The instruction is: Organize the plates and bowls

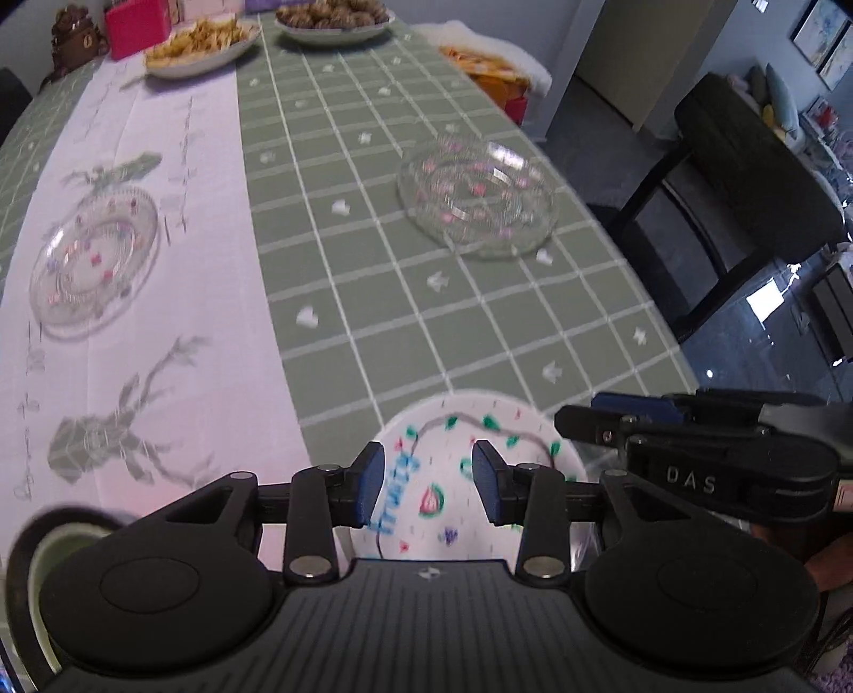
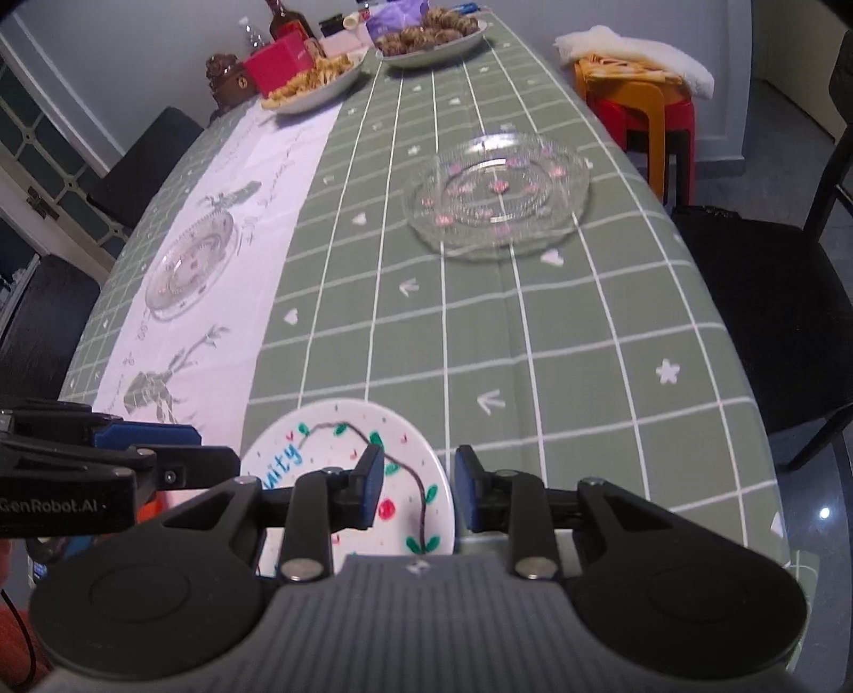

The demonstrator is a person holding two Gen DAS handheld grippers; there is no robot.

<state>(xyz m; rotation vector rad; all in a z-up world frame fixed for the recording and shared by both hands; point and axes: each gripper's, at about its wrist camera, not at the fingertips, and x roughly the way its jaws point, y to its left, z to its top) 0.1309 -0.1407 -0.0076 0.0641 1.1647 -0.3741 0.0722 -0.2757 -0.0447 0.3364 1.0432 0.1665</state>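
Note:
A white plate (image 1: 480, 421) painted with fruit, a vine and blue letters lies on the green checked tablecloth near the table's front edge. My left gripper (image 1: 429, 474) hangs over it, open, with nothing pressed between its pads. My right gripper (image 2: 418, 480) is open too and hovers above the right rim of the same plate (image 2: 341, 426). Each gripper shows in the other's view, the right gripper (image 1: 693, 453) beside the plate and the left gripper (image 2: 106, 458) at its left. A clear glass plate (image 1: 477, 200) (image 2: 498, 194) with pink flowers sits mid-table at the right. Another glass plate (image 1: 96, 261) (image 2: 192, 266) rests on the white runner.
Two dishes of food (image 2: 314, 80) (image 2: 426, 34) and a red box (image 2: 280, 64) stand at the far end. Black chairs (image 2: 767, 298) (image 2: 138, 160) flank the table, and stacked stools (image 2: 634, 101) stand at the right. A dark-rimmed round dish (image 1: 32, 559) peeks out at the lower left.

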